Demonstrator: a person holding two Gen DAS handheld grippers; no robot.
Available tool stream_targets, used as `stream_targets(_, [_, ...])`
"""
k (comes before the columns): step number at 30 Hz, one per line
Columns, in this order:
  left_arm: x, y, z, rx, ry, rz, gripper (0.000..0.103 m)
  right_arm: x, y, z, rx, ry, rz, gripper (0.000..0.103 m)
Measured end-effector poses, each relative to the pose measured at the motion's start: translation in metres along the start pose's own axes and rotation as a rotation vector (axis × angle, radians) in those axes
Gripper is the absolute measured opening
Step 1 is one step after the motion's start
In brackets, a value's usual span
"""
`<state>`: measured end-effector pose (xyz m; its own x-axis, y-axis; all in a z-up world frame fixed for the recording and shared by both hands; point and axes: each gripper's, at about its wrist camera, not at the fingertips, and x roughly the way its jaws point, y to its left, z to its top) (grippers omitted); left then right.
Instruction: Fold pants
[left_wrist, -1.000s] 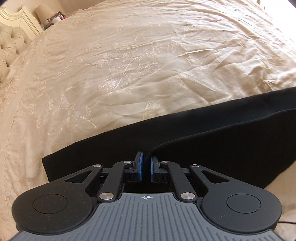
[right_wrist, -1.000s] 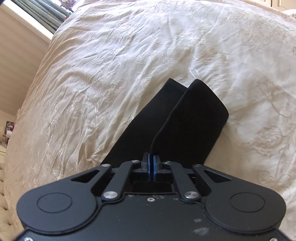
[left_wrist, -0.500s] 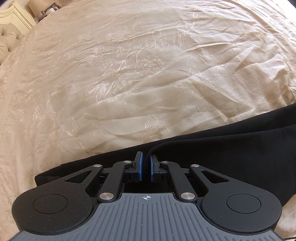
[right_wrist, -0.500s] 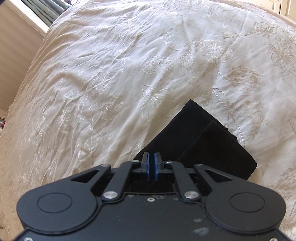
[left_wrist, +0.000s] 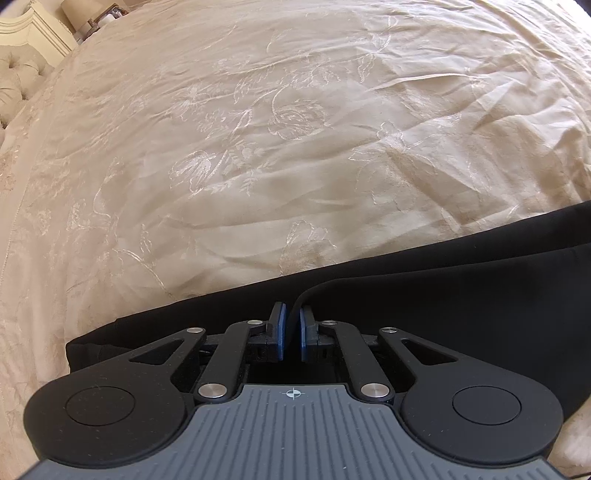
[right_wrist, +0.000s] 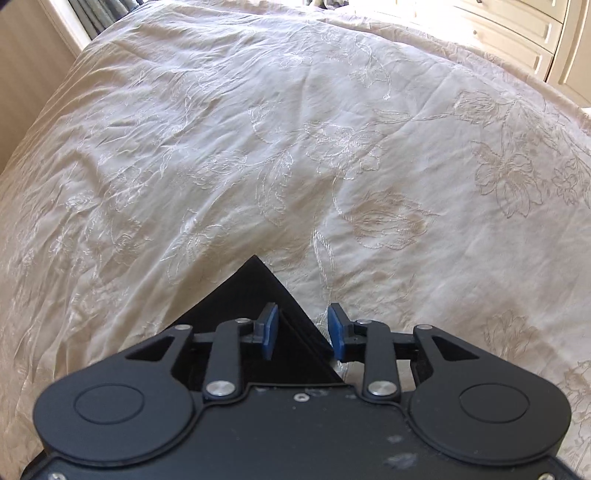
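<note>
Black pants (left_wrist: 424, 295) lie on a cream embroidered bedspread (left_wrist: 277, 129), stretching from lower left to the right edge in the left wrist view. My left gripper (left_wrist: 291, 314) is shut on a raised fold of the pants' upper layer. In the right wrist view a corner of the pants (right_wrist: 255, 291) lies flat on the bedspread. My right gripper (right_wrist: 301, 319) is open above that corner, its blue pads (right_wrist: 271, 321) apart, holding nothing.
A tufted headboard (left_wrist: 18, 81) and a nightstand with a lamp (left_wrist: 92, 18) are at the far left. White drawers (right_wrist: 517, 33) stand beyond the bed on the right, curtains (right_wrist: 96, 14) on the left.
My right gripper has opened and let go of the pants; their end now lies flat. My left gripper stays shut on the fabric and has moved forward over the bed.
</note>
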<state>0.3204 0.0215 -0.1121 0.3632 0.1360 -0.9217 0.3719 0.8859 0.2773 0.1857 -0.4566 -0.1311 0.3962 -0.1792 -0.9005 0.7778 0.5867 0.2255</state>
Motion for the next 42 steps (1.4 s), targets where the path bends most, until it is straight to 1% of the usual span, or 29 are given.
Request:
stream_targets(2, [0.0,-0.001,-0.001,0.0,0.0,0.004,0.008,0.002,-0.001,0.003,-0.006,0.008,0.025,0.034])
stream_targets(7, [0.001,-0.002,-0.002,-0.008,0.004,0.011,0.007,0.01,0.01,-0.001,-0.09,0.047,0.061,0.035])
stream_targets(8, [0.001,-0.002,-0.002,-0.01,0.004,0.012,0.007,0.01,0.011,-0.003,-0.11,0.045,0.06,0.033])
stream_targets(9, [0.001,-0.002,-0.002,-0.013,0.003,0.013,0.007,0.007,0.014,-0.006,-0.141,0.027,0.045,0.024])
stream_targets(10, [0.001,-0.002,-0.003,-0.017,0.001,0.012,0.007,0.005,0.018,-0.008,-0.18,0.013,0.031,0.008])
stream_targets(11, [0.0,-0.001,-0.003,-0.021,-0.001,0.014,0.006,0.005,0.022,-0.01,-0.213,0.019,0.041,0.008])
stream_targets(13, [-0.005,0.0,-0.004,-0.034,-0.012,0.017,0.006,-0.006,0.027,-0.014,-0.241,-0.009,0.056,0.007])
stream_targets(16, [-0.013,0.005,0.0,-0.056,-0.029,0.008,0.006,-0.02,0.031,-0.008,-0.233,-0.062,0.071,0.006])
stream_targets(18, [-0.013,0.009,0.006,-0.066,-0.025,-0.002,0.006,-0.019,0.032,0.004,-0.206,-0.072,0.083,0.006])
stream_targets(20, [-0.008,0.012,0.011,-0.087,-0.013,-0.014,0.006,-0.012,0.036,0.013,-0.199,-0.073,0.078,0.006])
stream_targets(23, [0.001,0.014,0.016,-0.108,0.016,-0.031,0.006,0.006,0.046,0.019,-0.22,-0.065,0.045,0.006])
stream_targets(25, [0.009,0.01,0.017,-0.082,0.038,-0.031,0.006,0.018,0.05,0.021,-0.229,-0.042,0.021,0.006])
stream_targets(27, [0.016,0.007,0.017,-0.053,0.05,-0.026,0.009,0.029,0.053,0.02,-0.235,-0.029,-0.008,0.007])
stream_targets(29, [0.018,0.011,0.02,-0.052,0.063,-0.043,0.009,0.035,0.052,0.019,-0.232,-0.019,-0.028,0.007])
stream_targets(31, [0.016,0.021,0.026,-0.074,0.073,-0.074,0.011,0.039,0.053,0.018,-0.242,-0.014,-0.047,0.008])
stream_targets(33, [0.01,0.033,0.033,-0.107,0.066,-0.097,0.017,0.041,0.056,0.016,-0.26,-0.01,-0.065,0.009])
stream_targets(34, [0.006,0.039,0.037,-0.121,0.055,-0.097,0.017,0.042,0.057,0.016,-0.267,-0.006,-0.073,0.012])
stream_targets(35, [0.0,0.044,0.041,-0.129,0.035,-0.08,0.017,0.043,0.058,0.016,-0.272,-0.002,-0.081,0.014])
stream_targets(36, [-0.006,0.048,0.046,-0.126,0.017,-0.057,0.018,0.044,0.059,0.016,-0.277,0.001,-0.089,0.019])
stream_targets(39, [-0.026,0.06,0.057,-0.119,-0.028,-0.001,0.018,0.039,0.06,0.018,-0.276,-0.012,-0.097,0.021])
stream_targets(41, [-0.041,0.067,0.059,-0.124,-0.059,0.029,0.019,0.025,0.062,0.018,-0.271,-0.06,-0.101,0.021])
stream_targets(42, [-0.05,0.071,0.056,-0.131,-0.07,0.041,0.022,0.014,0.063,0.017,-0.272,-0.092,-0.095,0.021])
